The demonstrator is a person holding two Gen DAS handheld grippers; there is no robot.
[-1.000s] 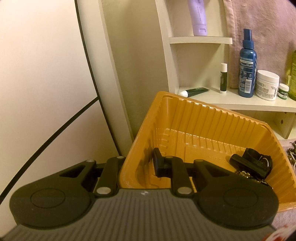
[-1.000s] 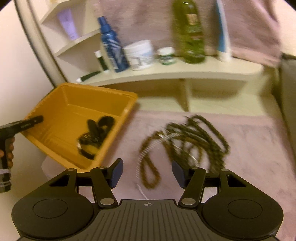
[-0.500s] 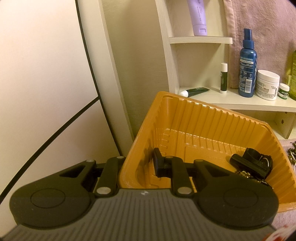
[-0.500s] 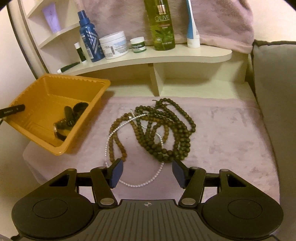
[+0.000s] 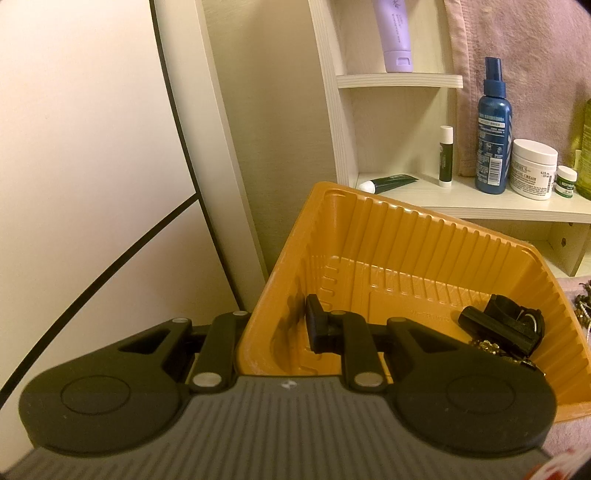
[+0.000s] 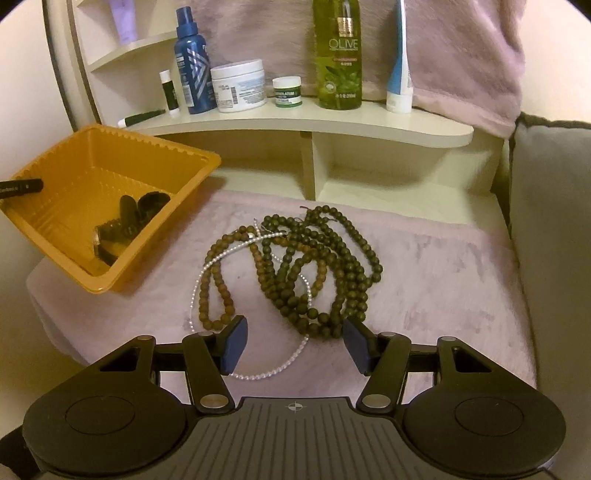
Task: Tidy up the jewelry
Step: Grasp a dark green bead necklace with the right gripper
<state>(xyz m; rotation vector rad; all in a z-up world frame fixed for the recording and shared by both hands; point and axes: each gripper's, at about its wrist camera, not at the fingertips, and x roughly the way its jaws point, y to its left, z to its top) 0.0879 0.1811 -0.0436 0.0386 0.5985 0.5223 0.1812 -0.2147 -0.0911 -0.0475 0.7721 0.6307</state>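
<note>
1. Gripping, in left wrist view: left gripper clamped narrow on near-left wall of orange tray, one finger inside the tray, the other outside. Tray tilted, its left side raised off the surface.
2. Lying in tray's lower right corner: black clips and bands w/ small metal pieces just beside them; exact pieces too small to tell.
3. Standing behind tray on cream shelf unit: dark tube lying flat, lip balm stick, blue spray bottle, white cream jar, small green-label pot. Lilac tube on the upper shelf. Pink towel hung behind.
4. Showing, in right wrist view: right gripper w/ jaws standing wide, blue pads apart, nothing between them but a loop of the pearl strand on the mat below; contact w/ strand cannot be told.
5. Heaped on pink fuzzy mat, just ahead of the fingertips: dark wooden bead necklaces, tangled w/ the pearl strand; brownish bead loop on the heap's left.
6. Sitting at left of heap, apart from it: orange tray, tilted, black items inside; tip of left gripper at its far-left rim.
7. Ranged on shelf behind: spray bottle, cream jar, small pot, green OLIVE bottle, blue-white tube. Grey cushion at right edge.
</note>
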